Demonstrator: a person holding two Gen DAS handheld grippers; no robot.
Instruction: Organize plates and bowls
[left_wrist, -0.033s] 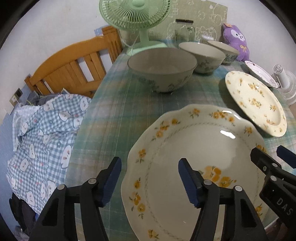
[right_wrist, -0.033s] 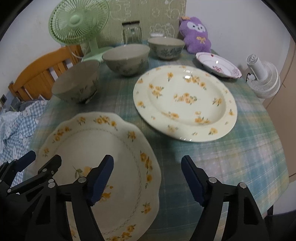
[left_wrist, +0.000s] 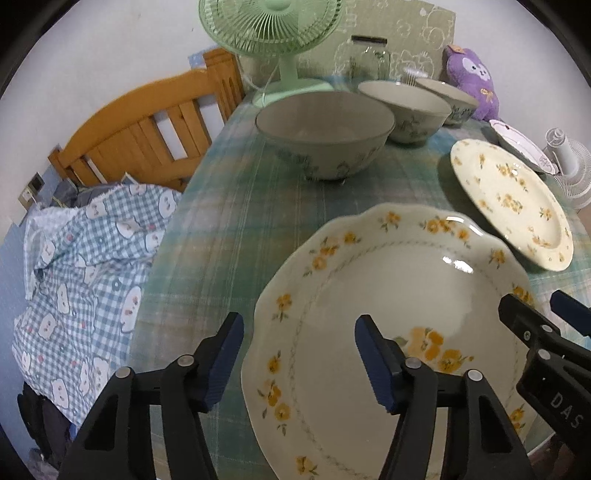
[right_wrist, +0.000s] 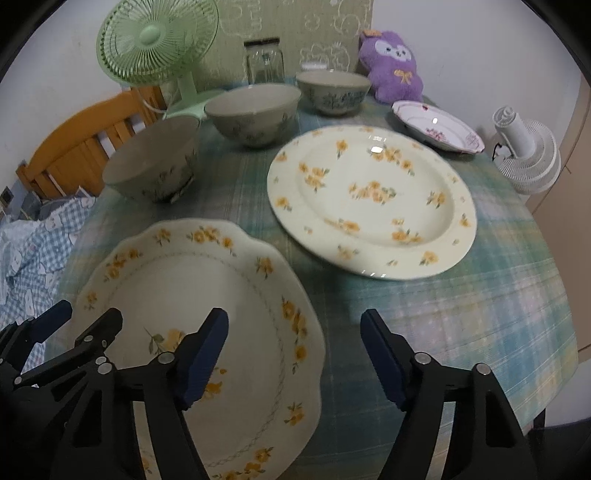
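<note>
Nothing has shifted between frames. Both jaws closing, nothing pinched yet. Scalloped cream plate with yellow flowers (left_wrist: 388, 314) lies flat on the table's near edge; left gripper (left_wrist: 299, 354) straddles its left rim, right gripper (right_wrist: 293, 354) its right rim.

The scalloped plate (left_wrist: 388, 332) gets cut off at the bottom edge in both views, and gripper fingers cover parts of it. The far bowl (left_wrist: 448, 98) is half hidden behind the middle bowl (left_wrist: 406, 110). Green fan (left_wrist: 269, 22) loses its top to the frame in the left view. The glass jar (right_wrist: 264, 62) is too blurry to see any contents.
</note>
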